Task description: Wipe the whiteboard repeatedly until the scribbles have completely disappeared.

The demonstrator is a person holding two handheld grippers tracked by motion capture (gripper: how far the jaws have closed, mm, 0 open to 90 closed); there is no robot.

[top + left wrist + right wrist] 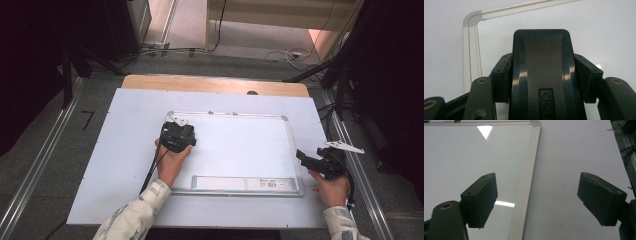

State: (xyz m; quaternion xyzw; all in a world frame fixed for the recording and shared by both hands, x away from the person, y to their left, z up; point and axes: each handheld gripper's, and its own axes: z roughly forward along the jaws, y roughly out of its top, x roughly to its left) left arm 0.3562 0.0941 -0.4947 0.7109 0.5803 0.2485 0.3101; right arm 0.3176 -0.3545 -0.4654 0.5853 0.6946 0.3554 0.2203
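Whiteboard (235,150) corner (470,18) beside eraser (541,75) (left claw (544,82)-clamped)

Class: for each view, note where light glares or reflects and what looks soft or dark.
High view: dim dark edges, evenly lit whiteboard. Left gripper view: highlights streak the glossy black eraser gripped by the left gripper; its near parts look soft. Right gripper view: a bright triangular glare and a streak on the board, between the open right gripper jaws.
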